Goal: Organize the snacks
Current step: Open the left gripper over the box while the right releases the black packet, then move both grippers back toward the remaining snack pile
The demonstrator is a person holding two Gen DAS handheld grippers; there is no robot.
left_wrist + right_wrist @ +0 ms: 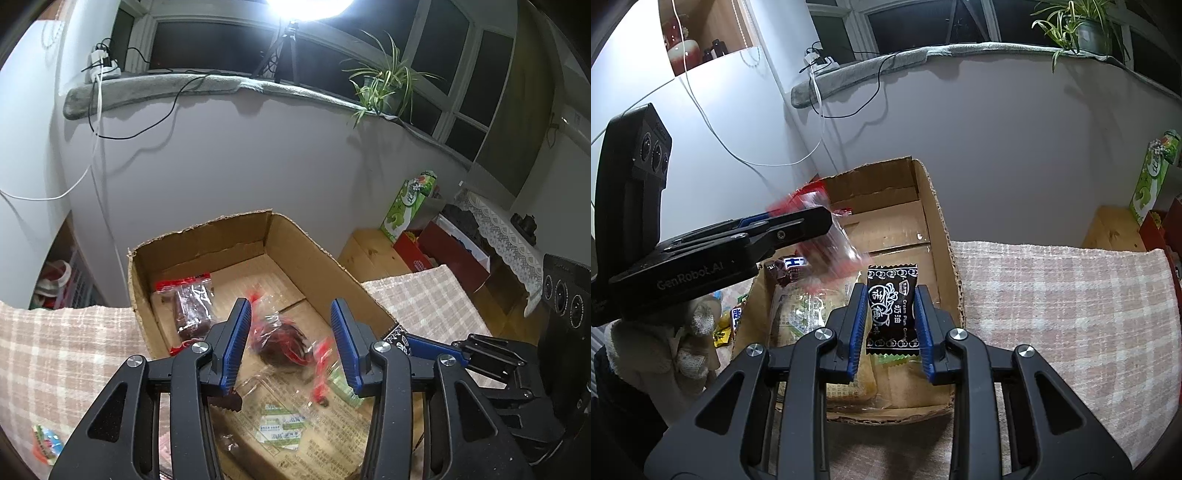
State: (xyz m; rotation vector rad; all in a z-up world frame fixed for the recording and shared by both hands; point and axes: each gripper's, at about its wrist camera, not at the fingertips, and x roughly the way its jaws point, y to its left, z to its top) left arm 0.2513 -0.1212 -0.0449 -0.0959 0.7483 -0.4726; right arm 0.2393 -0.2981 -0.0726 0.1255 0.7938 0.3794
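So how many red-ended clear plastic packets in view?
2. One red-ended clear plastic packet lies flat, back-left in the brown cardboard box; the other, blurred, is between the jaws of the left gripper. Others may hide behind the grippers.

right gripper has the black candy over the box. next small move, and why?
Probably open the right gripper and let the black candy drop. It is pinched between the blue pads, already above the cardboard box floor near its right wall, so no further travel seems needed. The left gripper sits over the box's other side with a red-and-clear packet, blurred, between its jaws, apparently clear of that drop.
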